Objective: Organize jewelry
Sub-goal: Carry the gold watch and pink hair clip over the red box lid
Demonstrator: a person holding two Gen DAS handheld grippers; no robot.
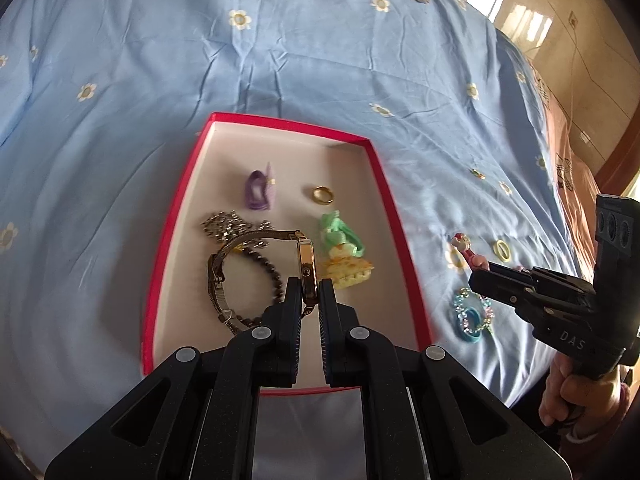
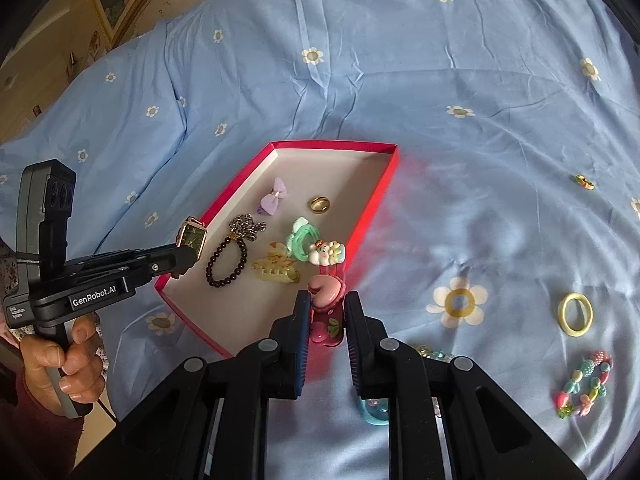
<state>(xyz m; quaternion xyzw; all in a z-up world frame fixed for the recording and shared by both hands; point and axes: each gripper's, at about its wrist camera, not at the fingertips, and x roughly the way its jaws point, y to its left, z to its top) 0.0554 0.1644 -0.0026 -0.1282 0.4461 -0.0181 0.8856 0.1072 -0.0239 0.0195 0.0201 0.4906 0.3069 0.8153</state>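
— Six pieces lie in the red box (image 2: pixel 384 184), right?

— Six on its white floor, as I count them: a purple bow (image 2: pixel 274 196) toward the far wall, a gold ring (image 2: pixel 320 203) beside the bow, a silver chain (image 2: pixel 246 226), a dark bead bracelet (image 2: pixel 226 260), a green hair tie (image 2: pixel 304 238) and a yellow claw clip (image 2: pixel 276 270) nearer the front.

— And the watch (image 1: pixel 306 268)?

— Held above the box, not lying in it. The left gripper (image 1: pixel 309 292) pinches its gold case edge-on between the fingers, with the mesh strap looping down to the left over the bead bracelet.

— The right gripper (image 2: pixel 328 312)?

— Pressed onto a pink cartoon hair clip (image 2: pixel 326 312), just over the box's right-hand rim (its white-and-yellow end pokes in above the floor, the rest hangs outside).

— What sits outside the box?

— All to its right, on the blue flowered bedsheet (image 2: pixel 480 80): a yellow hair ring (image 2: pixel 576 314), a colourful bead bracelet (image 2: pixel 586 384), a small gold piece (image 2: pixel 584 181) farther off, and a blue hair tie (image 2: pixel 374 410) partly hidden under the right gripper.

— Room to move?

— The box's far half, beyond the bow and ring, is bare floor. Its low walls stand open at the top. Left of the box the sheet carries nothing.
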